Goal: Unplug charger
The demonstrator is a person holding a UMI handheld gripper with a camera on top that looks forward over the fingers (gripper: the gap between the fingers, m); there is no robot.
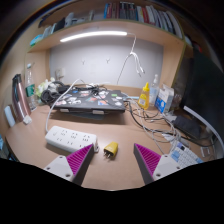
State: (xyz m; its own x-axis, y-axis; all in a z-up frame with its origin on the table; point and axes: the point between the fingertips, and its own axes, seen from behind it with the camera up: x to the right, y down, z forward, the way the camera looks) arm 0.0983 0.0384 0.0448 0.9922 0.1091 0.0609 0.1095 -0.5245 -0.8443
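A white power strip [71, 138] lies on the wooden desk [125, 130], just ahead of my left finger. A small yellow charger plug [110, 150] lies loose on the desk beside the strip's near end, between my fingers and a little ahead of them. It is not in any socket. My gripper [113, 160] is open, its magenta pads [80, 159] wide apart, and holds nothing.
A dark laptop with stickers [90, 98] sits beyond the strip. Yellow and white bottles [146, 96] and tangled cables [155, 118] stand to the right. A keyboard corner [185, 154] lies by the right finger. A shelf of books [110, 14] runs above.
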